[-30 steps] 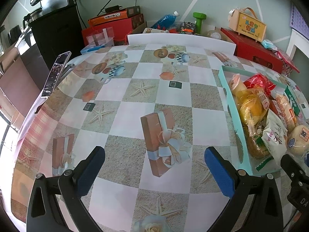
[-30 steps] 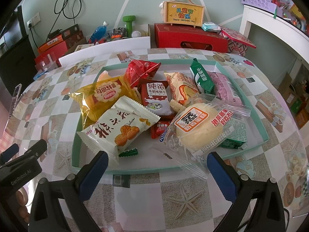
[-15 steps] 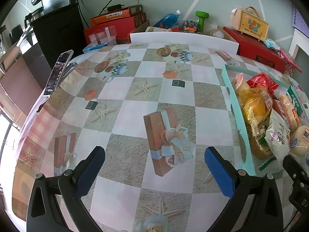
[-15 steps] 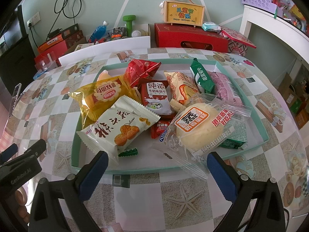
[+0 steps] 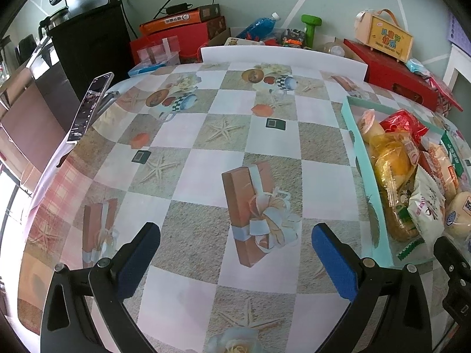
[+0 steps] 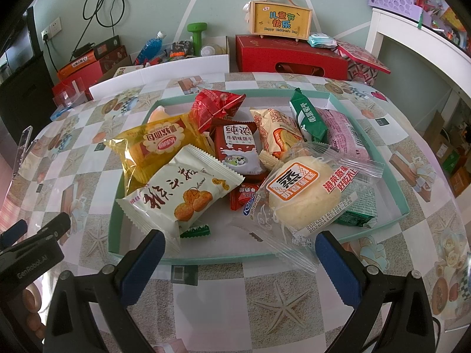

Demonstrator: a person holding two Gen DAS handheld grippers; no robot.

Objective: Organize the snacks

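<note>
Hovering low, both empty | left tool (image 5: 235, 250) agape over tablecloth (image 5: 206, 135); right tool (image 6: 240, 251) agape before snack tray (image 6: 394, 188)

In the left wrist view, the checkered tablecloth-covered table (image 5: 206, 153) lies bare across the centre and lower left of the frame, open ground ahead of the wide-open left gripper (image 5: 235, 253). At upper left a slim phone on a stand (image 5: 89, 107) stands at the table's edge. The shallow teal cardboard tray (image 5: 363, 158) walls off the right side.

In the right wrist view, the spread right gripper (image 6: 240, 253) faces that tray, crowded in the centre of the frame: a white biscuit packet (image 6: 179, 194) and a clear-wrapped round bun (image 6: 306, 194) block the near rim. The tray's floor at right (image 6: 385, 188) and the table at bottom centre are free.
</note>
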